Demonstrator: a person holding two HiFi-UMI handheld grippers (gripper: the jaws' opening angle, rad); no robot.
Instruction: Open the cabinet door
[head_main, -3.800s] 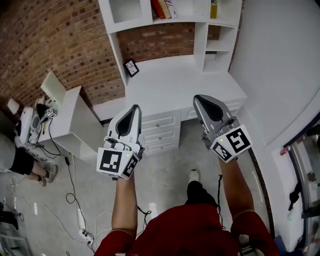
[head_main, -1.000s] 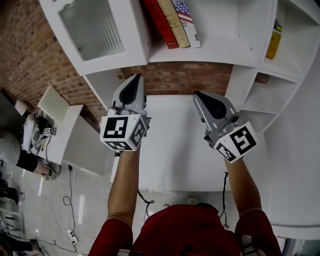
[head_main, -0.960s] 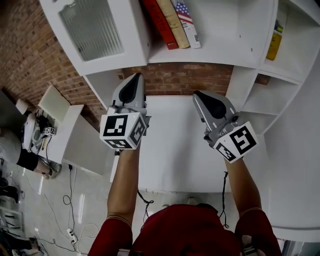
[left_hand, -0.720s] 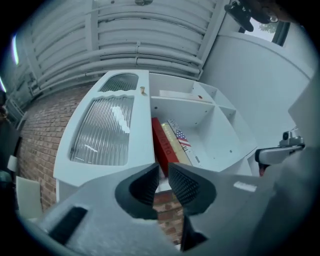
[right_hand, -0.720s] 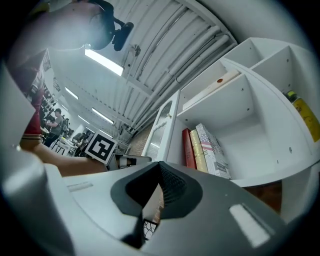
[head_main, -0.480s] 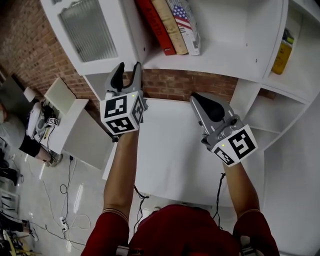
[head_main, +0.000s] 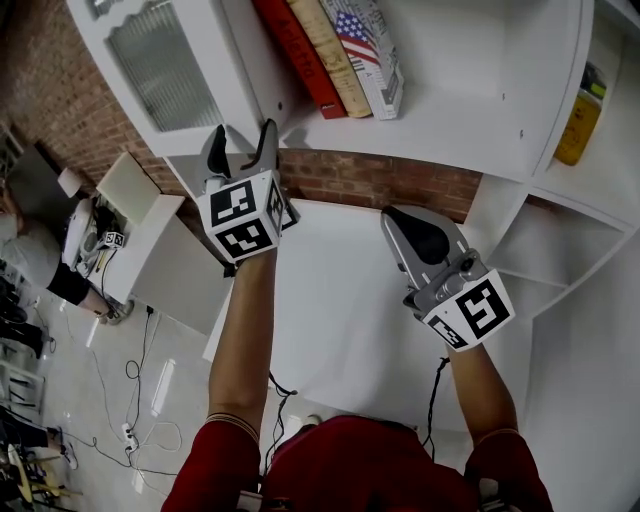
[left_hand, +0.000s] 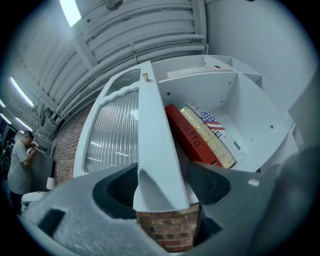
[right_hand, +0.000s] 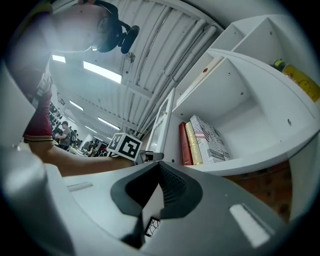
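The white cabinet door (head_main: 160, 62) has a ribbed glass pane and a small knob (left_hand: 145, 77) near its top. My left gripper (head_main: 241, 140) is raised to the cabinet's lower corner. Its jaws have just been opening and now stand open. The door's upright white edge (left_hand: 152, 145) runs between them, with a gap at the right pad (left_hand: 207, 182). My right gripper (head_main: 405, 218) hangs shut and empty over the white desk top (head_main: 330, 310), right of the left one. In the right gripper view the left gripper's marker cube (right_hand: 125, 145) shows beside the door.
Three books (head_main: 340, 50) lean on the open shelf right of the door. A yellow bottle (head_main: 580, 115) stands in the far right compartment. A brick wall (head_main: 390, 180) backs the desk. A white side table (head_main: 125, 190), floor cables (head_main: 135, 390) and a person (head_main: 55, 265) are at the left.
My left gripper has risen toward the cabinet's lower corner and its jaws have gone from shut to wide open around the door's edge. My right gripper drifted slightly and stays shut.
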